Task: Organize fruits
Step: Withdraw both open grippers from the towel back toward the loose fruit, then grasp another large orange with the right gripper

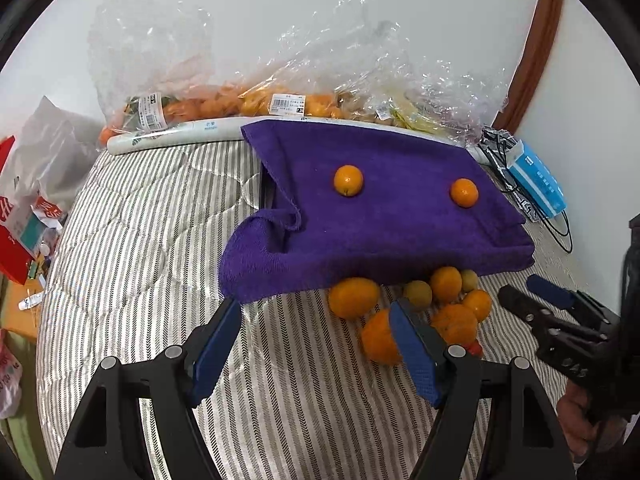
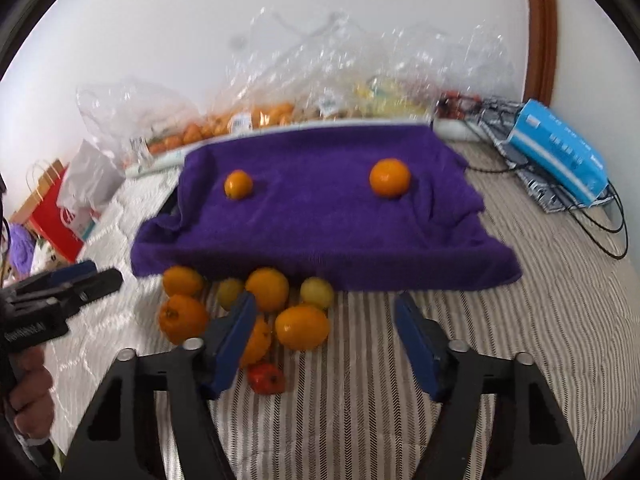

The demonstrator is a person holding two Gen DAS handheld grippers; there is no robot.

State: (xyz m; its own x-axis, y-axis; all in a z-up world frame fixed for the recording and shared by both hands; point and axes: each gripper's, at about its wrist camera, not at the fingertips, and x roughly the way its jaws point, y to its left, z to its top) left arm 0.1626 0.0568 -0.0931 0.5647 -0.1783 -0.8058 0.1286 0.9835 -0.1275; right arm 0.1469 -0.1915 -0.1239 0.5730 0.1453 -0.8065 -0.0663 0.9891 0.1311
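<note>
Where towel droops, heaped orange fruits

two small oranges lie well apart on purple towel; pile of orange, yellow-green, one red fruit at its front edge.

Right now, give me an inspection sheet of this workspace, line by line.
Surface: striped quilt, with a purple towel draped over something raised.
Job's things: two oranges on the towel; a fruit pile on the quilt at its front edge.
Clutter: bagged fruit by the wall, blue box, red bag.
Claws: left claw open, empty; right claw open, empty.
Cables: black cords beside the blue box.
Surroundings: white wall, brown frame.
</note>
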